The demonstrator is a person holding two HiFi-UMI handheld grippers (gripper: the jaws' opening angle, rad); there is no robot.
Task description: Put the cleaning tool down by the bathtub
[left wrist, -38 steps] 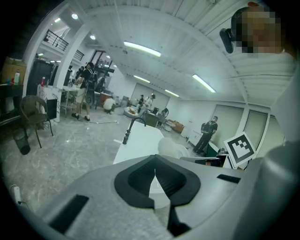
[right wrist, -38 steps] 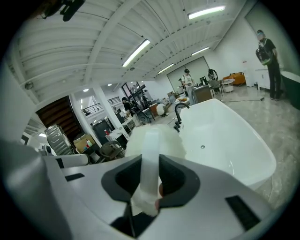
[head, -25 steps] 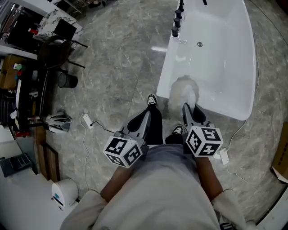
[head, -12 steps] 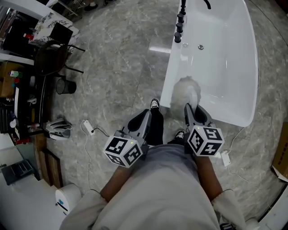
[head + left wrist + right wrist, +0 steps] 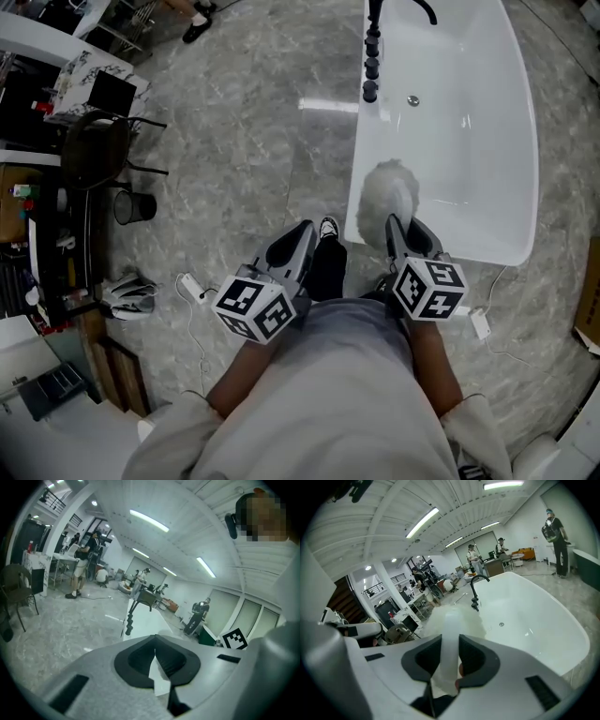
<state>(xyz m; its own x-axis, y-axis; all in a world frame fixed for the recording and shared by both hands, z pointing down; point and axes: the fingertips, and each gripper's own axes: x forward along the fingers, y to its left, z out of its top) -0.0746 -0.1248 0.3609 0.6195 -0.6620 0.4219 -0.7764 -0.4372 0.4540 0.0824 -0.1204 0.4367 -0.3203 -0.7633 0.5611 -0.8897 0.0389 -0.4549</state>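
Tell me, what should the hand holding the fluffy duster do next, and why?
Probably lower the right gripper toward the floor beside the bathtub. Its jaws are clamped on the handle of the cleaning tool, and the fluffy head looks to be up in the air over the tub's near corner, so the tool is not set down yet.

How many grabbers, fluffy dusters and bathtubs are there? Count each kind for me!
Grippers: 2 (left gripper, right gripper)
fluffy duster: 1
bathtub: 1
Total: 4
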